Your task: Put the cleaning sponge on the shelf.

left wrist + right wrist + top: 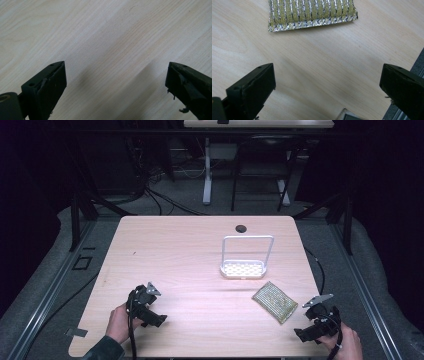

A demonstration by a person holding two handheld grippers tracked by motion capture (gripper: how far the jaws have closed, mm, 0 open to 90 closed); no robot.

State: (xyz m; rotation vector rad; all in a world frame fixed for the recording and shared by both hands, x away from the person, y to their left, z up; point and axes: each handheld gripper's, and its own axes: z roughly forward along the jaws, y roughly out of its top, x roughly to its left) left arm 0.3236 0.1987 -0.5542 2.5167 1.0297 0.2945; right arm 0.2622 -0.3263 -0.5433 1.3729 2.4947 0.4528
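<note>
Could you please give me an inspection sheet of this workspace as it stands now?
Surface: light wooden table, with a dark round hole near its far edge.
Job's things: yellow-silver sponge flat at the near right; white rack with a tall wire handle upright beyond it, apart from it.
Clutter: nothing seen.
Grippers: left gripper open over bare wood; right gripper open, just short of the sponge, nothing between its jaws.
Cables: one trails from each gripper; more lie on the floor beyond the table.
Surroundings: dark room, grey floor, another table behind.

Wood table (175,265) w/ scouring pad (274,301) & white rack (243,269).
</note>
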